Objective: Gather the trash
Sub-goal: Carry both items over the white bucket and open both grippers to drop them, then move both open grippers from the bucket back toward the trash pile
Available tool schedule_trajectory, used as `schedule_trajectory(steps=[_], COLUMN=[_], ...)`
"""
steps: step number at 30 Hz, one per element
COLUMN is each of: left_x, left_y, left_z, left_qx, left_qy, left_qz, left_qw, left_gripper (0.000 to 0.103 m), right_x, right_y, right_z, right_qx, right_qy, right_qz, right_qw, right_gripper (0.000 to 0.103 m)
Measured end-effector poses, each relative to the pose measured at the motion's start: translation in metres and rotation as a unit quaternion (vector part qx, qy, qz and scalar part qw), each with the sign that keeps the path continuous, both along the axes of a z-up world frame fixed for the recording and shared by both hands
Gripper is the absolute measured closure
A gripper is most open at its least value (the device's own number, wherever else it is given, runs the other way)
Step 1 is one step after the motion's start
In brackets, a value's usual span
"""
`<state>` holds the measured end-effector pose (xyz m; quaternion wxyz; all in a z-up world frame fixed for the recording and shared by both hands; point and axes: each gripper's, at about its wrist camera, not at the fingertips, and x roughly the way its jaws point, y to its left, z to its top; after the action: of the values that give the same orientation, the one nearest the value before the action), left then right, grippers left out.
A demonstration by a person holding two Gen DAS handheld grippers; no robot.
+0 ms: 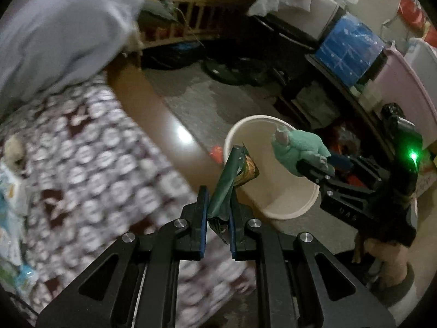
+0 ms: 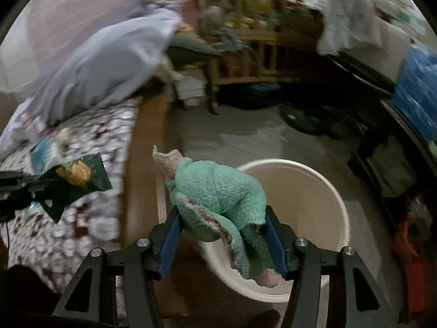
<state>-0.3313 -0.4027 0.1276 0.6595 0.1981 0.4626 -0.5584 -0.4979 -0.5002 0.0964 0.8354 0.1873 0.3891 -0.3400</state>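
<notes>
The left gripper (image 1: 217,218) is clenching a dark green snack wrapper (image 1: 228,183), holding it just beside the rim of the cream bucket (image 1: 286,210) on the floor. The right gripper (image 2: 222,235) is grasping a crumpled green cloth (image 2: 218,196) over the bucket's opening, beside the patterned bed cover (image 1: 90,147).

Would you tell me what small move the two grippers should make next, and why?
Probably carry both a little further until they hang over the white bucket. The left gripper is shut on a green snack wrapper and the right gripper on a green cloth, both near the rim, neither clearly above the opening.
</notes>
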Motion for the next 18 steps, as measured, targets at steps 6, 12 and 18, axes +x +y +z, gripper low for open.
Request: schedule_trajectory(steps=[6,12,18], left_x=[-0.020,-0.027,-0.025], left_y=[-0.048,-0.074,-0.077], left_z=[-0.026,-0.049,-0.058], left_qx=[0.018,0.024,0.026], left_qy=[0.032,0.058,0.086], left_qz=[0.000,0.007,0.017], left_qw=[0.9993,0.9980,0.9958], left_gripper=[0.093,0.064,0.044], right_x=[-0.019,-0.029,-0.032], right_y=[-0.028,-0.048,-0.051], right_z=[-0.017,-0.035,-0.036], right_qx=[0.017,0.036,0.044], right_qy=[0.013,0.014,0.006], right_qz=[-0.048,-0.093,-0.098], right_qw=[0.999,0.995,0.994], right_gripper=[0.047,0.040,0.029])
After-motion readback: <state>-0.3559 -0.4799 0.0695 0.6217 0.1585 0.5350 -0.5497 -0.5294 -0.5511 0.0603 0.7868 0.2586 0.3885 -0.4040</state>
